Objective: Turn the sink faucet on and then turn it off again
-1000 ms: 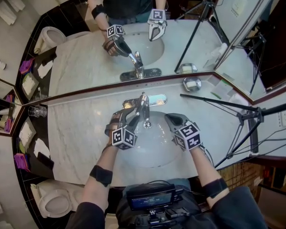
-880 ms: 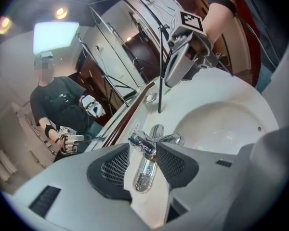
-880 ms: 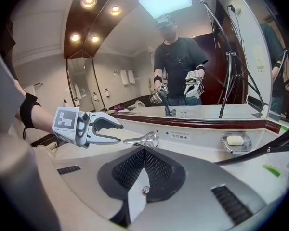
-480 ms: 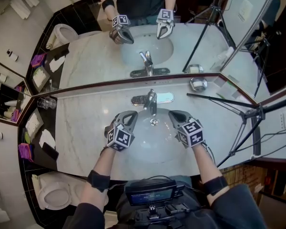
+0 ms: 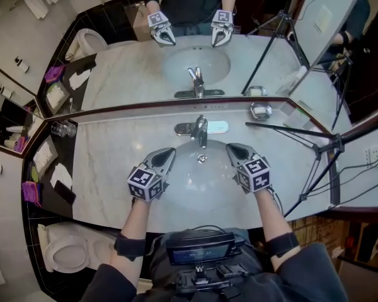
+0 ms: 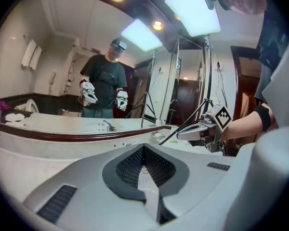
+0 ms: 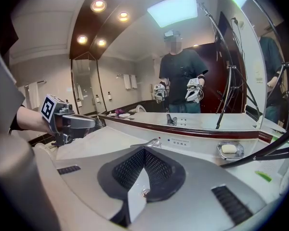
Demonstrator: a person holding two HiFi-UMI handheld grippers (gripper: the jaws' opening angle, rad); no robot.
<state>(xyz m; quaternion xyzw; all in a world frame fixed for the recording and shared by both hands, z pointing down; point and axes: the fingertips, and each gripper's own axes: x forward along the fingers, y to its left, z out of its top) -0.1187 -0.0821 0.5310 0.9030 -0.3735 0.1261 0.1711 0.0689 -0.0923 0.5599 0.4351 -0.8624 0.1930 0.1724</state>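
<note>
Faucet (image 5: 200,129) beyond both closed jaws

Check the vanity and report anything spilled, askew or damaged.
Nothing stands out. The faucet sits upright with no stream visible, the basin shows no debris, and the soap dish lies flat on the marble counter. The left gripper and right gripper hover shut, clear of the faucet.

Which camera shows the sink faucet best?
The head view: the whole faucet shows from above, unobstructed. The right gripper view catches only its top; the left gripper view shows just its mirror reflection.
</note>
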